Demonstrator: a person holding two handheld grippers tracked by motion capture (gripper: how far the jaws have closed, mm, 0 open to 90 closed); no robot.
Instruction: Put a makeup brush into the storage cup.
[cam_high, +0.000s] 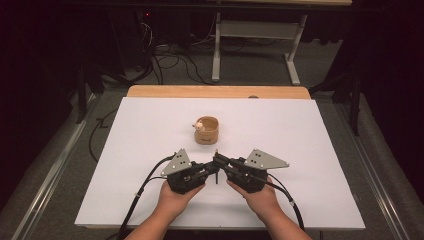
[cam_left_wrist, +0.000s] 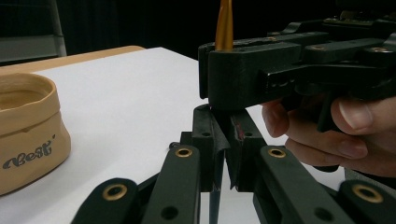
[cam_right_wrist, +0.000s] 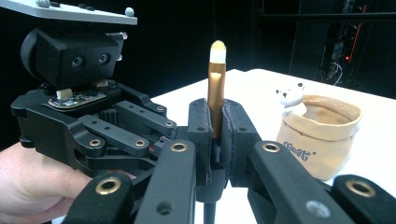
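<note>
holding a slim gold-and-black pen (cam_right_wrist: 216, 88) upright between both claws — my right gripper (cam_right_wrist: 215, 135) clamped on its gold upper barrel, my left gripper (cam_left_wrist: 223, 149) pinched tight on its dark lower part. tan paper-bag-shaped cup with a little white bear (cam_high: 206, 129) waits just beyond on the white tabletop (cam_high: 150, 130) — dropping the pen in looks yet to do

In the left gripper view, the gold pen (cam_left_wrist: 224, 25) is cut off by the top edge and its lower shaft hidden behind the right gripper (cam_left_wrist: 261, 77). The beige pouch (cam_left_wrist: 28, 135) is cropped at the left edge, its printed word partly unreadable.
</note>
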